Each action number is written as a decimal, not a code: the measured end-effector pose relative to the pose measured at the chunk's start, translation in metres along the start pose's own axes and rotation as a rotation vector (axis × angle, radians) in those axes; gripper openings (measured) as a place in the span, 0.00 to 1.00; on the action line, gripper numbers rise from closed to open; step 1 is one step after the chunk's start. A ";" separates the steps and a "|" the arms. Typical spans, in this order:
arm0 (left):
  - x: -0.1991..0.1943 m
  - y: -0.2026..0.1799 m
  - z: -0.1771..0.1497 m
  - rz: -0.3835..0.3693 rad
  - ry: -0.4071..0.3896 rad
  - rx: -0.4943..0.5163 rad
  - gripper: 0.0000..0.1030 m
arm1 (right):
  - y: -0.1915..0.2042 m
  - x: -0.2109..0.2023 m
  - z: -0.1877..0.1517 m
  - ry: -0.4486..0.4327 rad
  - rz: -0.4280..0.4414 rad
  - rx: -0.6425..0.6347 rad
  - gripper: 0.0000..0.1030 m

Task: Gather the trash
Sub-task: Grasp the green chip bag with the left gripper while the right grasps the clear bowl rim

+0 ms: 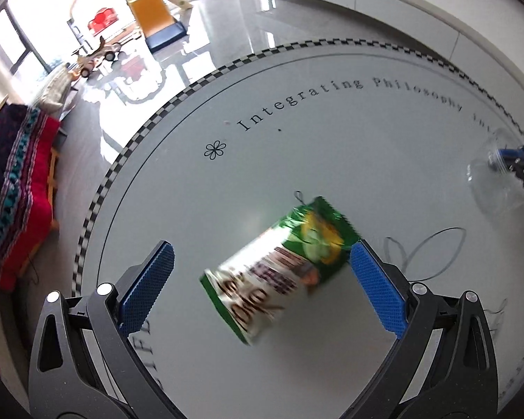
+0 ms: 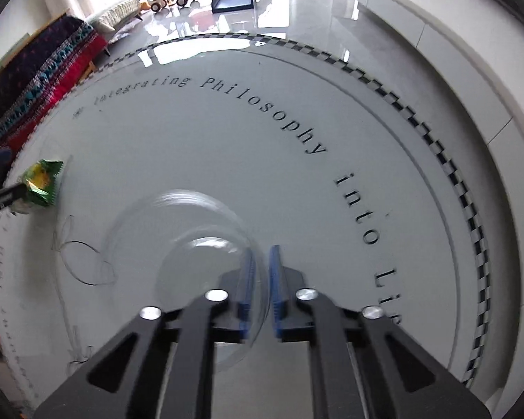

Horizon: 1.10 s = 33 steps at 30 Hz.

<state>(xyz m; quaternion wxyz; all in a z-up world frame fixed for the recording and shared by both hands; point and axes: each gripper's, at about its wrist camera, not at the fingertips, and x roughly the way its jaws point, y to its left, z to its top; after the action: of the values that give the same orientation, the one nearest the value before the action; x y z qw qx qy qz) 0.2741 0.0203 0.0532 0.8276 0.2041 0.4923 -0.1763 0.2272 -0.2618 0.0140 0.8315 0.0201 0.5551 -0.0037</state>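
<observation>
A green and white snack bag (image 1: 279,265) lies on the round white table (image 1: 297,132) between the blue pads of my left gripper (image 1: 262,248), which stands open. The bag's green corner is close to the right pad and the left pad is well apart from it. At the far right of that view, my right gripper (image 1: 506,160) holds a clear plastic cup (image 1: 496,192). In the right wrist view, my right gripper (image 2: 262,253) is shut on the wall of the clear cup (image 2: 192,230). The snack bag (image 2: 42,181) shows at the left edge, beside one of the left gripper's fingers (image 2: 7,192).
The table has a checkered rim (image 2: 471,209) and black lettering. To the left stands a sofa with a red and dark patterned blanket (image 1: 14,192). Toy vehicles (image 1: 97,56) and a small slide (image 1: 153,14) are on the glossy floor beyond. A low white cabinet (image 2: 454,70) runs along the right.
</observation>
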 end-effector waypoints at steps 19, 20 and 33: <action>0.026 -0.019 -0.002 0.022 0.009 0.124 0.70 | 0.010 -0.004 -0.010 -0.008 -0.001 -0.030 0.08; 0.023 -0.020 -0.001 0.020 -0.008 0.089 0.63 | 0.010 -0.004 -0.011 -0.006 -0.002 -0.030 0.08; 0.005 -0.037 -0.028 0.089 0.012 -0.168 0.59 | 0.026 -0.040 -0.038 -0.022 0.027 -0.043 0.08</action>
<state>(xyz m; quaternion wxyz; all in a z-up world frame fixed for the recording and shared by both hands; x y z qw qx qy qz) 0.2374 0.0023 0.0303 0.8458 0.1565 0.5009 -0.0963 0.1775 -0.2348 0.0374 0.8377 0.0099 0.5457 0.0193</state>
